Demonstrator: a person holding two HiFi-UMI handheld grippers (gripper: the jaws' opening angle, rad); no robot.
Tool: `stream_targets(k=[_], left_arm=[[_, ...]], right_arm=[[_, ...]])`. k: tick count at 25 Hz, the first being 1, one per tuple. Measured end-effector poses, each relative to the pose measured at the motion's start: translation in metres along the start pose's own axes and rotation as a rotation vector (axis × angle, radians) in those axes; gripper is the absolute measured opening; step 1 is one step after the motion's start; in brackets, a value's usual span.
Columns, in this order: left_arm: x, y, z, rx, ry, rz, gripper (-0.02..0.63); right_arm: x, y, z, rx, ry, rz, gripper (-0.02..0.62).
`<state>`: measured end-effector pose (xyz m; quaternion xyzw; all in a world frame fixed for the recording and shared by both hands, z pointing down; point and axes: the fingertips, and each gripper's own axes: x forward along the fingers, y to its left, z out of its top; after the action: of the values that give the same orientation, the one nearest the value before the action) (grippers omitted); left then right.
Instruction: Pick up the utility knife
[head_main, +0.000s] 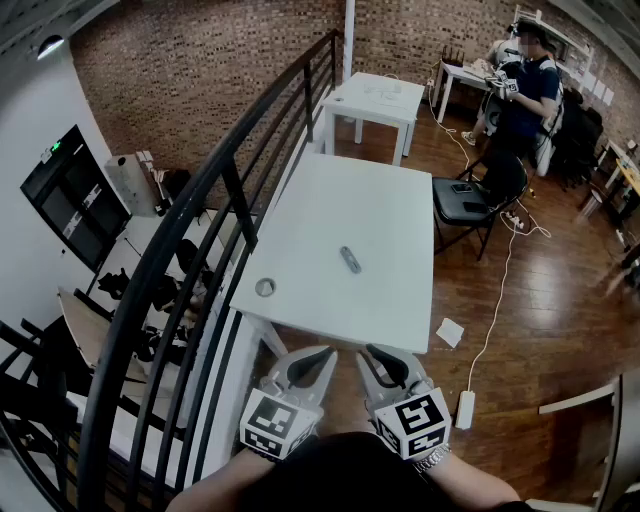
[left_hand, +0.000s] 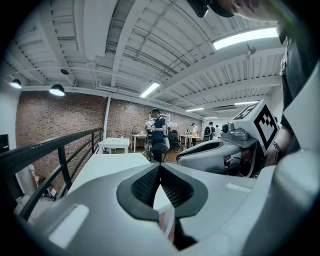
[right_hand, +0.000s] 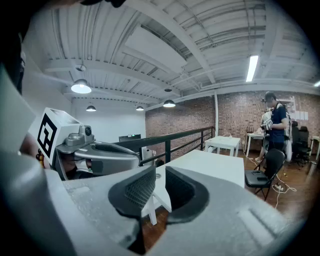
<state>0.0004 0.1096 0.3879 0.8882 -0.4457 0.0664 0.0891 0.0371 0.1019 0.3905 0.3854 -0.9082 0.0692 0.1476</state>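
Note:
The utility knife, a small grey bar, lies near the middle of the white table in the head view. Both grippers hang side by side off the table's near edge, well short of the knife. My left gripper has its jaw tips together with nothing between them. My right gripper is shut too and holds nothing. Each gripper view shows the other gripper beside it, and the knife is too small to make out there.
A small round object sits near the table's near left corner. A black railing runs along the left. A black chair stands at the right, a second white table and a person behind. Paper and a power strip lie on the floor.

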Motion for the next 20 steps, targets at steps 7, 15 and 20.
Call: stream_targets(k=[7, 15, 20], left_arm=[[0.003, 0.066, 0.004, 0.001, 0.025, -0.037, 0.017], [0.011, 0.112, -0.001, -0.015, 0.046, -0.044, 0.016], [0.024, 0.132, -0.006, -0.030, 0.070, -0.029, 0.016]], right_arm=[[0.061, 0.004, 0.012, -0.003, 0.050, -0.039, 0.051], [0.108, -0.025, 0.010, 0.014, 0.106, -0.095, 0.066], [0.137, -0.050, -0.006, 0.023, 0.158, -0.105, 0.083]])
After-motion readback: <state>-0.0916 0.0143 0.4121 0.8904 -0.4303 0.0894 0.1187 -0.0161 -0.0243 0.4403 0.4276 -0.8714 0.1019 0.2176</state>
